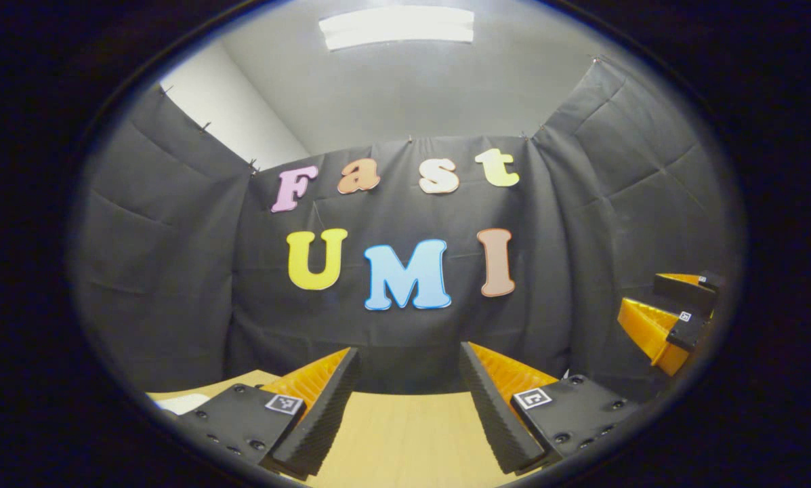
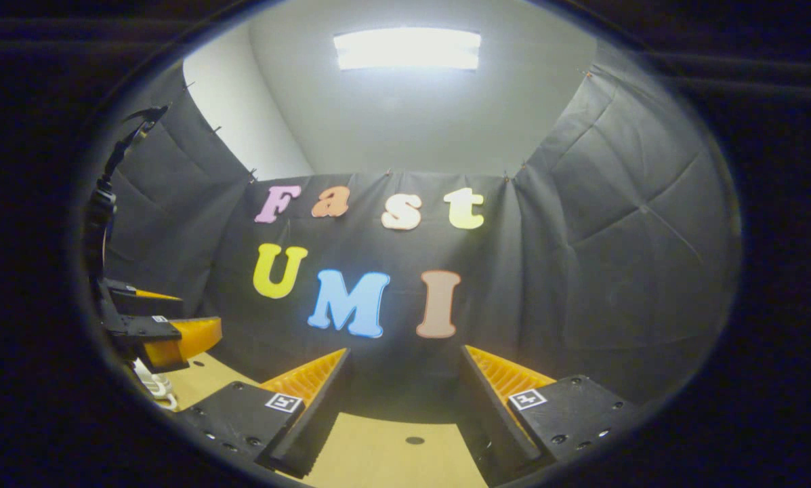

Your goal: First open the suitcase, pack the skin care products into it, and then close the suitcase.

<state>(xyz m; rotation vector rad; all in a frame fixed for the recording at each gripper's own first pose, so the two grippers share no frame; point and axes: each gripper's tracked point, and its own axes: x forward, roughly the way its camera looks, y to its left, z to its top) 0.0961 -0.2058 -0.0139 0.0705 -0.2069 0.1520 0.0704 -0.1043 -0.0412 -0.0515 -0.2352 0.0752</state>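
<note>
My left gripper (image 1: 408, 352) is open, its two fingers spread wide above the far edge of a light wooden table (image 1: 405, 434), with nothing between them. It points at the black cloth wall. My right gripper (image 2: 404, 352) is open too and holds nothing; it faces the same wall over the table (image 2: 385, 457). In the left gripper view the right gripper (image 1: 639, 291) hangs at the right edge, its fingers apart. The left gripper (image 2: 198, 313) appears at the left edge of the right gripper view, raised above the table.
A white object (image 1: 181, 403) lies on the table at the lower left; I cannot tell what it is. A white item (image 2: 151, 386) sits under the left gripper. The table has a small dark hole (image 2: 415, 440). Cloth walls close in on three sides.
</note>
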